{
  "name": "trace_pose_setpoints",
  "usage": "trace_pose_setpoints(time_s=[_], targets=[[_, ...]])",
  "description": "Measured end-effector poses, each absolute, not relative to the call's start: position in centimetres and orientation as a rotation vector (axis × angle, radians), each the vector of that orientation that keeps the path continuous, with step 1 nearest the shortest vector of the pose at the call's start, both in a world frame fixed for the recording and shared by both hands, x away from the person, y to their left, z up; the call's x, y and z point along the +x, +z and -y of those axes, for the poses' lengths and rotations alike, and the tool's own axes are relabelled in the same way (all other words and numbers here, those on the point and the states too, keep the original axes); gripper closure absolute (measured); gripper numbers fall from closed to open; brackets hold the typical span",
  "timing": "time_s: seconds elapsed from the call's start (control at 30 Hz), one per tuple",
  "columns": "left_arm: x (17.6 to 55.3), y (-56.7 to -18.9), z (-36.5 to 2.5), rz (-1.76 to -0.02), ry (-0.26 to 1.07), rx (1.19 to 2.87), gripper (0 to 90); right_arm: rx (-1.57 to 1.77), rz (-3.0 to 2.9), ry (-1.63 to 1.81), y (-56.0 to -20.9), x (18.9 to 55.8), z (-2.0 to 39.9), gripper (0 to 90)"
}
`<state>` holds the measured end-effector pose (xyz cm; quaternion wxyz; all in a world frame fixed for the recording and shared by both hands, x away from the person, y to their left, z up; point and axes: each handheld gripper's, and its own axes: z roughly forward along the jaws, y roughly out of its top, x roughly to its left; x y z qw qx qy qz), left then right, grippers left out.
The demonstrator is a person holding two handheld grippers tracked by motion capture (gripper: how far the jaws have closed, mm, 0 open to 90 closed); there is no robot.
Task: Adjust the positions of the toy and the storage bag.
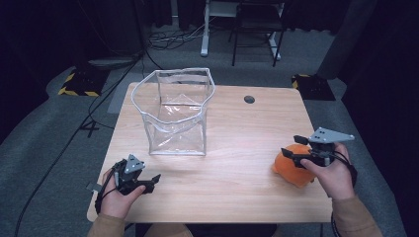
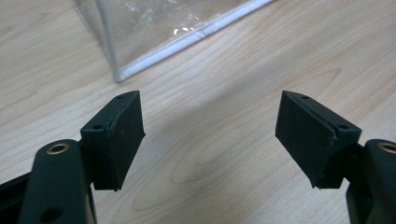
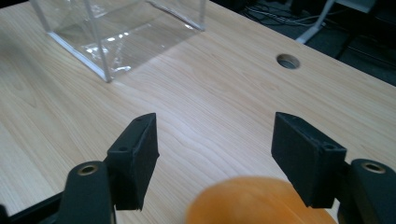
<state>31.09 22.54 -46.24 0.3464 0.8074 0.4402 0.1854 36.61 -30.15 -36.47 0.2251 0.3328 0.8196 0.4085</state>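
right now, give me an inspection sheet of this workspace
surface: wooden table, round hole near the far edge
job's things: orange toy at the near right; clear bag upright and open, left of centre
clutter: nothing seen
grippers: left gripper open over bare wood; right gripper open above the toy, not gripping it
cables: cables on the floor beyond the table
surroundings: grey floor, chair, dark curtains

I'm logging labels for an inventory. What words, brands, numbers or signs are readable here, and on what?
None: no readable text anywhere.
Clear plastic bag: no print.
Orange soft toy: no tag or lettering visible.
Wooden table: unmarked.
Yellow-black hazard stripes on the floor: a pattern, no words.
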Motion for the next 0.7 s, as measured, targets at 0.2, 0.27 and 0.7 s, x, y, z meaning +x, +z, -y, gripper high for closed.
trace_pose_setpoints(time_s=[0.2,0.27,0.7], targets=[[31.4,-45.9,-23.2,-1.178,0.490,2.093,23.2,0.822,-2.320,1.164,-37.2,37.6,26.2,35.8],[31.6,-45.8,-23.4,-1.183,0.488,2.096,23.3,0.812,-2.330,1.179,-37.5,37.9,24.9,37.0],[34.3,-45.1,-24.0,-1.229,0.545,2.049,23.4,0.722,-2.487,1.235,-39.9,40.0,17.4,57.0]])
